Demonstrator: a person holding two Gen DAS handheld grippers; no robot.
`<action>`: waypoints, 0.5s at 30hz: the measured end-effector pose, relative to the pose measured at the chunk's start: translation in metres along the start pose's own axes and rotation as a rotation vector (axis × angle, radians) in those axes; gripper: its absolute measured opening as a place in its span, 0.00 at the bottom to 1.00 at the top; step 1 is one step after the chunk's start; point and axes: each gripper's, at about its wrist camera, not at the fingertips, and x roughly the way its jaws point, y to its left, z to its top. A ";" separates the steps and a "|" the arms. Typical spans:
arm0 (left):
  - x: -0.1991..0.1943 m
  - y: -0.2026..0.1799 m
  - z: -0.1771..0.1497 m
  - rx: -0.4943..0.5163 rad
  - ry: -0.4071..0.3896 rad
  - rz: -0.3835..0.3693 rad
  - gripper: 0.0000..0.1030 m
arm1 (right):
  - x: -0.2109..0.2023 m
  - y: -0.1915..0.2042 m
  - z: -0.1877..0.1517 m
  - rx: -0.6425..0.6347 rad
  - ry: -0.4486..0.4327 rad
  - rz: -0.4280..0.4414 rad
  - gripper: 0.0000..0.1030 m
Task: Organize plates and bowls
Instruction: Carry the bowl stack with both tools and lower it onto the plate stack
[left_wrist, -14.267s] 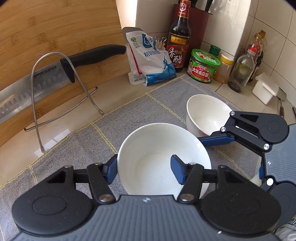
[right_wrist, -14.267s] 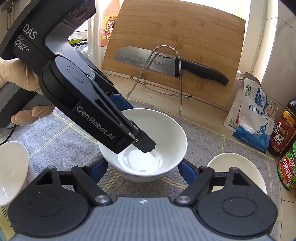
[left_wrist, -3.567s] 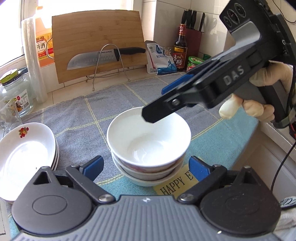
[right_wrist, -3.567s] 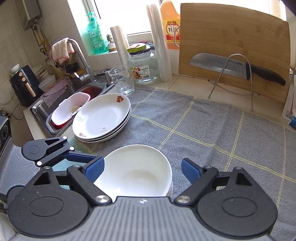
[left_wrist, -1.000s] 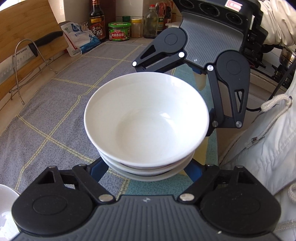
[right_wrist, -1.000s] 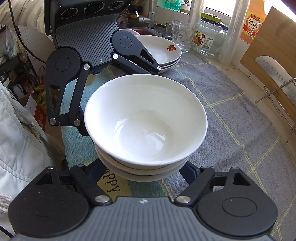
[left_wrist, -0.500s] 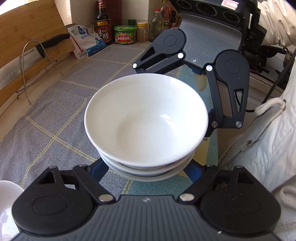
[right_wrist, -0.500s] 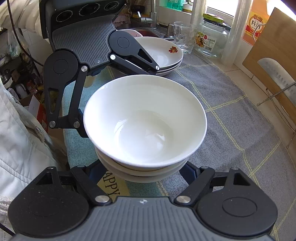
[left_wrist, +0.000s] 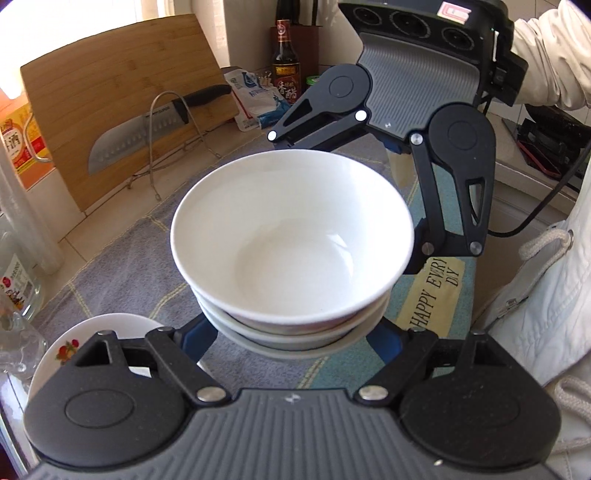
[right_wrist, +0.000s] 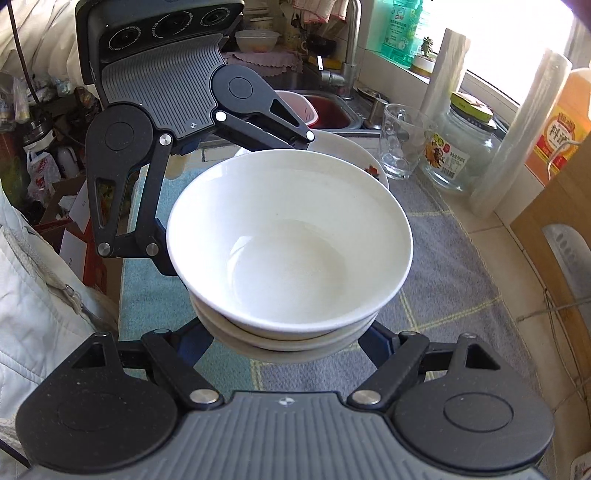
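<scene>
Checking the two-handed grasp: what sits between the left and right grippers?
The stack of bowls fills that stretch, with the left gripper at its near side and the right gripper opposite. Both wrist views show it.
</scene>
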 end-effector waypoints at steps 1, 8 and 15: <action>-0.005 0.004 -0.003 -0.009 -0.001 0.016 0.84 | 0.004 -0.002 0.006 -0.013 -0.004 0.005 0.85; -0.028 0.035 -0.023 -0.067 0.004 0.130 0.84 | 0.035 -0.017 0.052 -0.110 -0.029 0.039 0.85; -0.039 0.067 -0.045 -0.117 0.023 0.210 0.84 | 0.071 -0.028 0.083 -0.131 -0.042 0.063 0.85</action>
